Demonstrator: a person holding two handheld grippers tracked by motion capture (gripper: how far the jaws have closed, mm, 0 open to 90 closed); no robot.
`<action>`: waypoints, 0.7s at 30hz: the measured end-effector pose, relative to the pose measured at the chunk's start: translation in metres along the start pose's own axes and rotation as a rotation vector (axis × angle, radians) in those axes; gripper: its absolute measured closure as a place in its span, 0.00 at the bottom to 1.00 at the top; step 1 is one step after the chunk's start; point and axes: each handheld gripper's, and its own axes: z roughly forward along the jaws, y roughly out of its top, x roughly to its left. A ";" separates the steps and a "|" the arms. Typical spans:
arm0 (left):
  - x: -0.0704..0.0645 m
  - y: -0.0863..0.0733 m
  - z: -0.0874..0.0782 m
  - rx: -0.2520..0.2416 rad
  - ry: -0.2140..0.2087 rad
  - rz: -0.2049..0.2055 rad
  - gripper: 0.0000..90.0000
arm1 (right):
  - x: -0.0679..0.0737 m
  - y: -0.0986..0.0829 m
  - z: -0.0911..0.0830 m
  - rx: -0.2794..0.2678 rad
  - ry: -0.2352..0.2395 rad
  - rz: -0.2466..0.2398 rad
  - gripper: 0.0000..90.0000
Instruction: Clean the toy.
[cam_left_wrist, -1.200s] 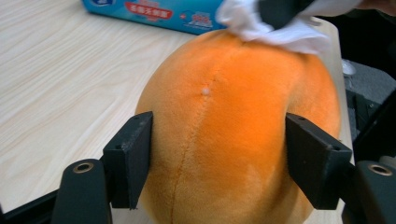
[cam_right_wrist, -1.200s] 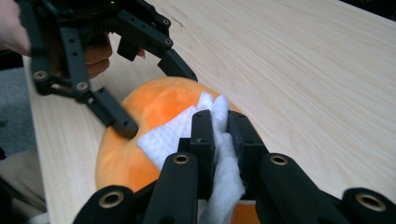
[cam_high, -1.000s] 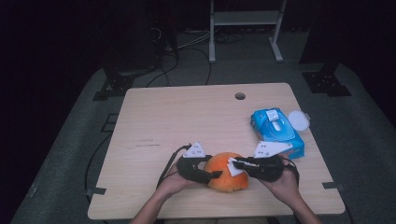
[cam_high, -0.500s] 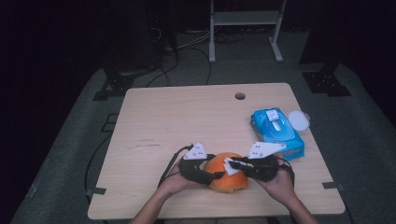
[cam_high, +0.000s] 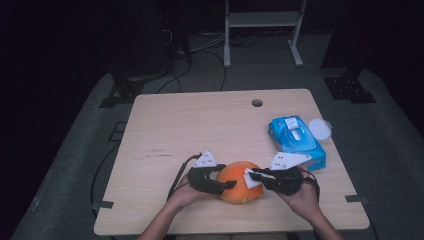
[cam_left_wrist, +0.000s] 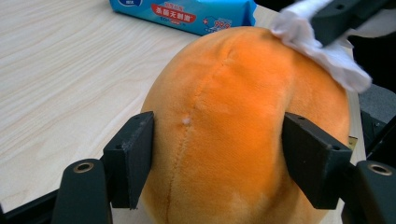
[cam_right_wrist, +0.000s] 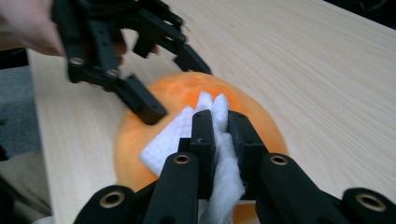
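Since a second ago little has shifted: both grippers remain at the round orange plush ball (cam_high: 241, 181), and the right one has crept slightly further over its top with the wipe.

The left gripper (cam_left_wrist: 217, 161) has its jaws spread around the ball, pads pressed against either flank, so it grips and steadies the toy. The right gripper (cam_right_wrist: 219, 130) is clamped on a folded white wet wipe (cam_right_wrist: 187, 135), jaws nearly together, with the cloth bunched between them and a flap lying flat on the plush.

The ball sits near the front edge of the pale wooden table (cam_high: 200, 125), between the person's two hands. Well off to its right lies a blue soft pack of wet wipes (cam_high: 296, 140), with a round white lid (cam_high: 320, 129) just beside it at the far corner.

The step in hand looks like wiping the toy's surface clean. The next move probably calls for dragging the wipe across the fabric with light pressure while the left gripper resists the push, then turning the ball to reach fresh areas.

The plush is short-piled, bright orange, with a seam running down its middle and a small pale speck (cam_left_wrist: 186, 121) beside that seam, which may be the target.
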 end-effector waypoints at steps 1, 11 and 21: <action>0.000 0.000 0.000 0.000 0.000 0.003 0.33 | -0.003 -0.001 0.000 0.006 -0.012 0.008 0.90; 0.002 -0.003 -0.001 -0.007 -0.009 -0.013 0.33 | 0.007 0.001 0.001 -0.019 0.062 0.001 0.90; 0.001 -0.004 -0.001 -0.016 -0.085 0.005 0.28 | -0.006 -0.005 0.005 0.000 0.028 0.043 0.90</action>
